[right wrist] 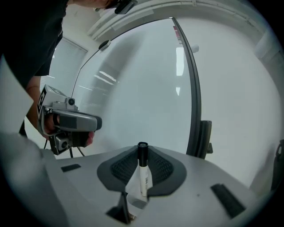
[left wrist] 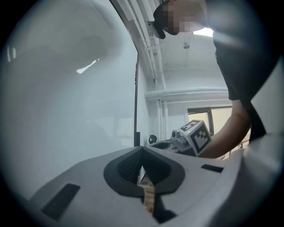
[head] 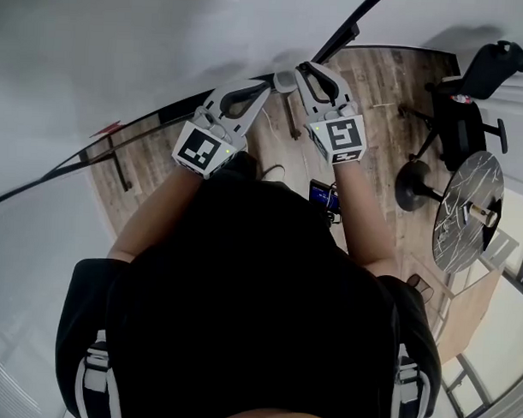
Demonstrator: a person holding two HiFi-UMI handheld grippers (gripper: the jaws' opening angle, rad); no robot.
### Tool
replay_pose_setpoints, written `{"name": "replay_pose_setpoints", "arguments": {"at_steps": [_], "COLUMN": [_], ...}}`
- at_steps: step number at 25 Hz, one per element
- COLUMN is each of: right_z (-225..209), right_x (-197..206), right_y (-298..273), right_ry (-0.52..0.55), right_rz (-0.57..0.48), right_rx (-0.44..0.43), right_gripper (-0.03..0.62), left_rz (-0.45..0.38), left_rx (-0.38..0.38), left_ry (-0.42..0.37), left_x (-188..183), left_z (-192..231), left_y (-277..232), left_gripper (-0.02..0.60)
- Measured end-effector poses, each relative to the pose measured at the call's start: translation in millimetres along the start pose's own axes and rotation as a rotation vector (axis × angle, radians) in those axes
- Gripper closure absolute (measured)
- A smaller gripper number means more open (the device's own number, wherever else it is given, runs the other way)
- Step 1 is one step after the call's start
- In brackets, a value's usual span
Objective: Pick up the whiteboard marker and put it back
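Observation:
The whiteboard marker (right wrist: pixel 143 177), white with a black cap, stands upright between the pads of my right gripper (right wrist: pixel 142 150), which is shut on it. That gripper points at the whiteboard (right wrist: pixel 133 84) near its black frame edge (right wrist: pixel 195 93). My left gripper (left wrist: pixel 142 151) has its jaws together with nothing between them and faces the same whiteboard (left wrist: pixel 66 88). In the head view both grippers are raised side by side before the board, the left gripper (head: pixel 264 82) and the right gripper (head: pixel 302 70) almost touching at the tips. The marker is hidden in that view.
A black office chair (head: pixel 470 108) and a round marble-topped table (head: pixel 469 211) stand to the right on the wooden floor (head: pixel 377 88). The board's stand legs (head: pixel 118 160) reach across the floor at the left. The person's torso fills the lower head view.

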State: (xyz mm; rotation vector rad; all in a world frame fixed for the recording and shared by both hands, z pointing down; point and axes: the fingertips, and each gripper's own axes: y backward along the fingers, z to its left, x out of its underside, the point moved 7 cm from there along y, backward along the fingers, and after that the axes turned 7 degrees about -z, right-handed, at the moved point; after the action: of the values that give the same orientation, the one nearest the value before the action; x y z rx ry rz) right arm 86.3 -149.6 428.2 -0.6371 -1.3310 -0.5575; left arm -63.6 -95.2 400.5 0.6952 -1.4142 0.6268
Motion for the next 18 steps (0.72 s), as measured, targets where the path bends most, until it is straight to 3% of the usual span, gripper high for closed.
{"name": "replay_pose_setpoints", "arguments": {"at_steps": [4, 18], "right_z": [4, 7], "right_x": [16, 70], "right_y": [-14, -29], "right_ry": [0.030, 0.064], "right_rz": [0.032, 0.165], "right_rx": [-0.020, -0.068], "right_gripper": [0.530, 0.530], "left_rz": [0.002, 0.018], "left_rx": [-0.005, 0.000], "left_ry": [0.025, 0.003], "left_x": [5, 6], "left_z": [3, 9], "left_y": [0, -4], "left_gripper": [0.578, 0.578]}}
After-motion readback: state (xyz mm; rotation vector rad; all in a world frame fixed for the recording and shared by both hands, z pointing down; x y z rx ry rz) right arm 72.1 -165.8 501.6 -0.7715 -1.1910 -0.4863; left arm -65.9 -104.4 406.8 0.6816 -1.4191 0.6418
